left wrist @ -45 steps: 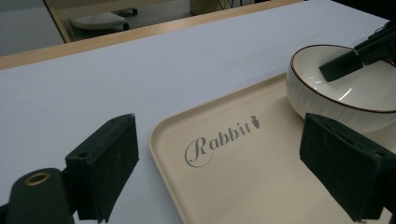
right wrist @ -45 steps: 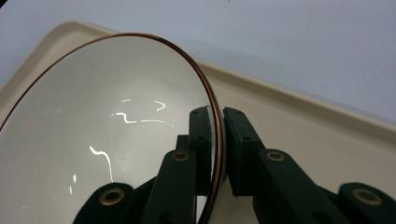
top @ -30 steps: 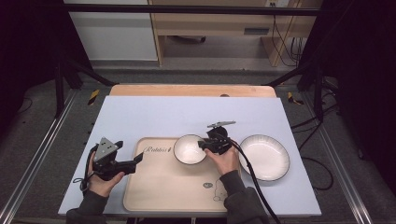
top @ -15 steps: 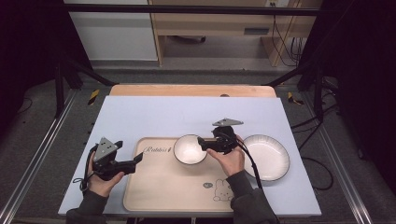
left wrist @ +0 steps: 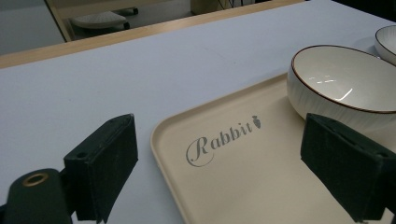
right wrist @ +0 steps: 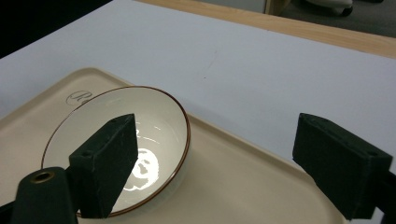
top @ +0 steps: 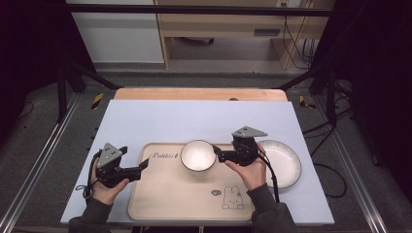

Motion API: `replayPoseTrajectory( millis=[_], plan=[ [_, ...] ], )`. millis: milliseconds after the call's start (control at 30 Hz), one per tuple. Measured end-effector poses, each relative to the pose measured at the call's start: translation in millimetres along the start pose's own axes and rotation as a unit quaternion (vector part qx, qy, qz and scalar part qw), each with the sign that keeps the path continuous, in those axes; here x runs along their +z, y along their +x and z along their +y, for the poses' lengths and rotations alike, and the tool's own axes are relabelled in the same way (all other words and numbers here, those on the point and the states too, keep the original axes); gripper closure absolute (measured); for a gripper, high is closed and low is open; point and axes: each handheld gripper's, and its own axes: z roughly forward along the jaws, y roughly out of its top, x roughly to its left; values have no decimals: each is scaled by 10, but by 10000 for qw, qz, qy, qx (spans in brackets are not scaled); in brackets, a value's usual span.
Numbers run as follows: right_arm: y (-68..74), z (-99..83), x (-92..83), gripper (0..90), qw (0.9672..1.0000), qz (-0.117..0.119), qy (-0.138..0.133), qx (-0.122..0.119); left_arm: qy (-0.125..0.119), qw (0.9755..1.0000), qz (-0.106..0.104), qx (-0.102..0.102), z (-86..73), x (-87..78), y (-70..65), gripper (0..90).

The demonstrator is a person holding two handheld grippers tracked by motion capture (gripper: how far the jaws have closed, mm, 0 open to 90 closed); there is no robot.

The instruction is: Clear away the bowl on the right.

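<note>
A white bowl with a dark rim stands on the far part of a beige tray printed "Rabbit". My right gripper is open, its tips just right of the bowl's rim. In the right gripper view the bowl lies behind the left jaw, and the right gripper holds nothing. My left gripper is open over the tray's left edge. In the left gripper view the left gripper has its jaws wide apart over the tray, with the bowl beyond the right jaw.
A white plate with a dark rim lies on the pale table cover right of the tray, under my right hand. The plate peeks in at the far right of the left gripper view. A wooden strip runs along the table's back edge.
My right gripper has drawn back a little to the right, away from the bowl's rim. The bowl and the left gripper have stayed put.
</note>
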Motion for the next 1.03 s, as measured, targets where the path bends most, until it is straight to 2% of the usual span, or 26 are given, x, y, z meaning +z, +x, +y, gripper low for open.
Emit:
replayPoseTrajectory(
  millis=[267, 567, 767, 833, 1033],
  plan=[
    [-90, -125, -253, 117, 9994, -75, -272, -191, 22, 10000, -25, 19, -2, 3, -3, 102],
    [-193, -266, -436, 120, 9980, -92, -568, -259, 31, 10000, -33, -13, -11, 3, 16, 99],
    [-282, -390, -552, 121, 9975, -152, -649, -249, 17, 10000, -28, -23, -18, 5, 30, 97],
    [-312, -424, -582, 121, 9978, -174, -614, -193, 27, 10000, -42, -25, -22, 5, 33, 98],
    [-363, -525, -643, 121, 9978, -268, -566, -219, 48, 10000, -29, -47, -42, 10, 54, 100]
  ],
)
